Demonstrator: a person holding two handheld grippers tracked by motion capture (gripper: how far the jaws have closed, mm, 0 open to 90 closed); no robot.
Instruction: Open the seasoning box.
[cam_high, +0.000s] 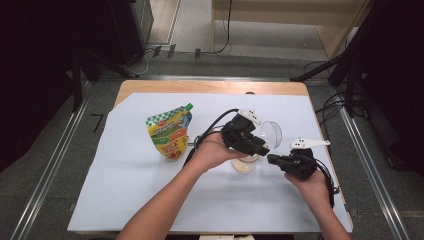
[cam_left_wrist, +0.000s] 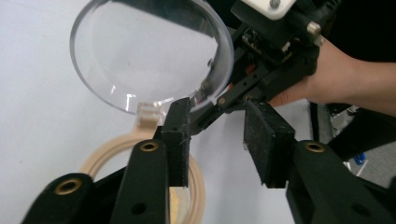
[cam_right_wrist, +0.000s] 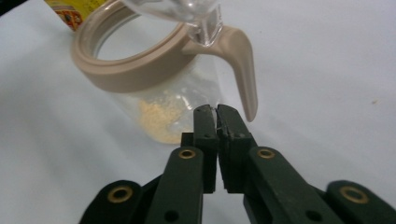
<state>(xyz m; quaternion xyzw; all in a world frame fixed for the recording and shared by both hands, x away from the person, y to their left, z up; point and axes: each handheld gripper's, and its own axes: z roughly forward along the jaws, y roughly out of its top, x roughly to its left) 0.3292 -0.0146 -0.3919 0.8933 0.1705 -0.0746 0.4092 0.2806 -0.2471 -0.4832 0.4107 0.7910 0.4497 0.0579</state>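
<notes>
A clear jar (cam_high: 245, 165) with a beige rim (cam_right_wrist: 130, 70) and a beige handle (cam_right_wrist: 243, 70) stands on the white sheet, with a little yellowish powder (cam_right_wrist: 161, 119) at its bottom. Its hinged clear lid (cam_left_wrist: 149, 56) stands flipped up at the far side. My left gripper (cam_high: 260, 147) hovers just over the jar's mouth; in the left gripper view this gripper (cam_left_wrist: 224, 140) is open with nothing between the pads. My right gripper (cam_right_wrist: 216, 109) is shut on nothing, its tips right at the jar's wall beside the handle.
A yellow and green pouch (cam_high: 170, 132) with a green cap stands to the left of the jar. The white sheet (cam_high: 150, 200) covers most of the wooden table (cam_high: 210, 87). Cables and dark stands ring the table on the floor.
</notes>
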